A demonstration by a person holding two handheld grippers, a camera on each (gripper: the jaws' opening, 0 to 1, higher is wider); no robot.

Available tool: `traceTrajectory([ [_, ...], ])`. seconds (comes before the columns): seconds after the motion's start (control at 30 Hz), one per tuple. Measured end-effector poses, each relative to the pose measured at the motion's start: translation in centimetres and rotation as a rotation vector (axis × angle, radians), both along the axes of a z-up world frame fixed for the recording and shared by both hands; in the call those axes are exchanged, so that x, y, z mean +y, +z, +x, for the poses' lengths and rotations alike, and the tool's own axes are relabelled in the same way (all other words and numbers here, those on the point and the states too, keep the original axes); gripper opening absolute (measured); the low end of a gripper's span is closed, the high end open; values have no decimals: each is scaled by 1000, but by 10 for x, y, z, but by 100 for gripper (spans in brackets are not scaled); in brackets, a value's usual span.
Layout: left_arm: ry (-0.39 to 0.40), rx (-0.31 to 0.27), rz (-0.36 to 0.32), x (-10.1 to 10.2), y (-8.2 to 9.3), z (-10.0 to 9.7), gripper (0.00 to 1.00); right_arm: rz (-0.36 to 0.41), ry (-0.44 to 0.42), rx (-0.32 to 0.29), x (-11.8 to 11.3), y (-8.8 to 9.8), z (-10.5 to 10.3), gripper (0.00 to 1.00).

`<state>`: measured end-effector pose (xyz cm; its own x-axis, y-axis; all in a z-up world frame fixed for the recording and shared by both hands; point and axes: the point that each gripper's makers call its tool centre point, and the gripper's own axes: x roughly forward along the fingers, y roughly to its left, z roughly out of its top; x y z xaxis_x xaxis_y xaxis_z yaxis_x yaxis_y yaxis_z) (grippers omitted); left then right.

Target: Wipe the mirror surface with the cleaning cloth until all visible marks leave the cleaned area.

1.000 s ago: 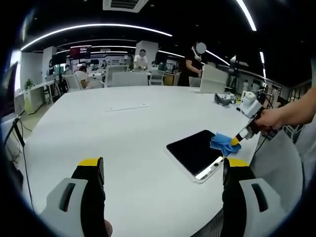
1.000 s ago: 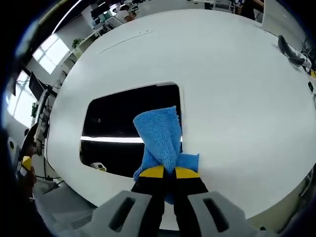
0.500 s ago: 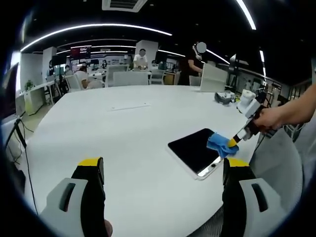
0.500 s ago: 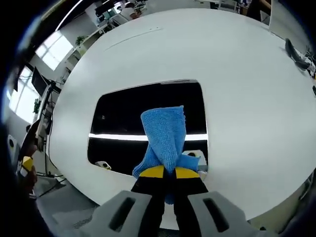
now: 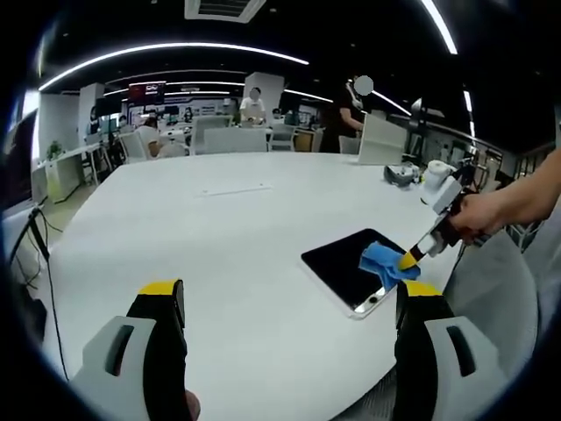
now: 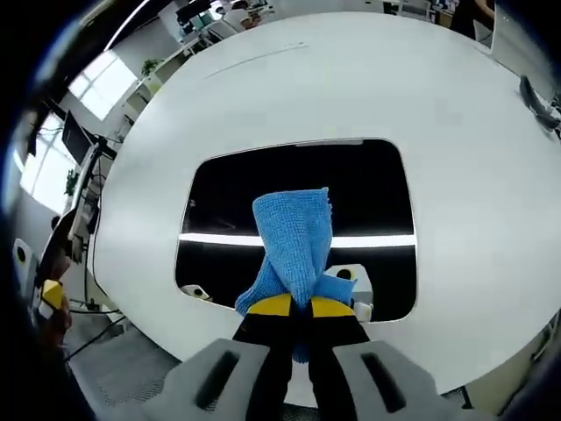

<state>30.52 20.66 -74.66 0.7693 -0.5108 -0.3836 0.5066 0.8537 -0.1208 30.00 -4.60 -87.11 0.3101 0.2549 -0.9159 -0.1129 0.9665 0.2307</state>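
Observation:
A dark rectangular mirror (image 6: 289, 189) (image 5: 342, 259) lies flat on the white round table (image 6: 263, 96) (image 5: 219, 237). My right gripper (image 6: 293, 306) (image 5: 409, 257) is shut on a blue cleaning cloth (image 6: 294, 241) (image 5: 384, 261), which rests on the mirror's near half. The mirror reflects a bright ceiling light strip. A person's hand (image 5: 478, 215) holds that gripper at the table's right edge. My left gripper (image 5: 285, 303) stands open above the table's near edge, well apart from the mirror, with nothing between its fingers.
A thin line (image 5: 232, 189) marks the far half of the table. Small devices (image 5: 401, 174) sit at the far right edge. Chairs, desks and several people (image 5: 254, 105) stand beyond the table. Floor and cables (image 6: 96, 342) show past the table's edge.
The right gripper has pushed the cloth from the mirror's edge further onto its surface. The left gripper has barely moved.

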Motion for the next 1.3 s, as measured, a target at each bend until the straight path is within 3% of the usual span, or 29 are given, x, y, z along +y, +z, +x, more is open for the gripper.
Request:
traceTrajectory([
  [0.6,-10,12,-2,-2,-6,0,99,13,27,-6,31,-2,1,0],
  [0.77,-12,7,-7,-1,-3,1,99,51,13,15,42,-3,-1,0],
  [1.3,-7,10,-10,8,-6,-2,99,35,41,-3,67,0,-3,0],
])
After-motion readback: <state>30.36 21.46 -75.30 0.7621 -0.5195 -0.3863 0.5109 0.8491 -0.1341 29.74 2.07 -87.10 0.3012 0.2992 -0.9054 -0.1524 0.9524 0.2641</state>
